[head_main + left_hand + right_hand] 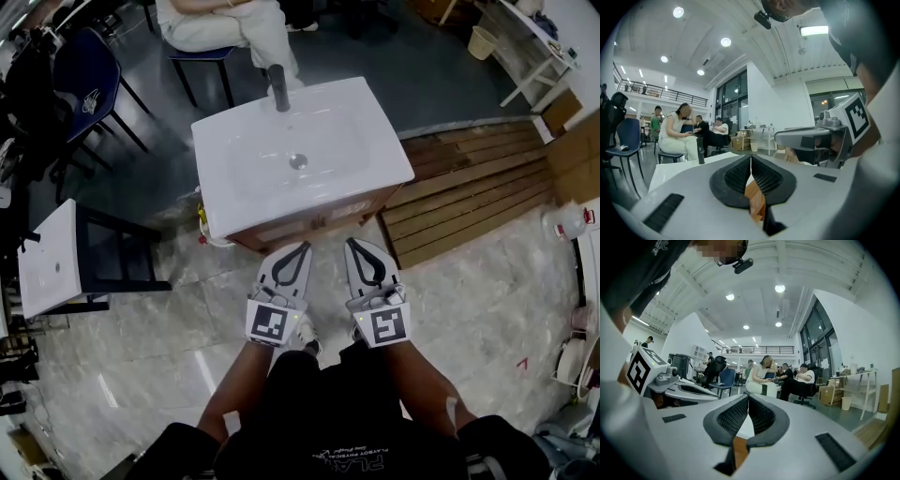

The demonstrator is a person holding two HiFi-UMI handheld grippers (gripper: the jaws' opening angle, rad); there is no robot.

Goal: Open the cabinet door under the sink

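A white sink basin (300, 155) with a dark tap (278, 89) tops a brown wooden cabinet (281, 229) in the middle of the head view. Only a thin strip of the cabinet front shows under the basin's edge. My left gripper (302, 247) and right gripper (352, 243) are side by side just in front of that strip, both shut and holding nothing. In the left gripper view the shut gripper (751, 157) points over the basin top (679, 169), with cabinet wood (755, 202) showing below. The right gripper (748, 397) looks the same, with wood (739, 451) beneath.
A second white basin on a black frame (52, 262) stands at the left. A blue chair (89, 80) and a seated person (234, 28) are behind the sink. Wooden decking (478, 187) lies at the right. The floor around the cabinet is glossy tile.
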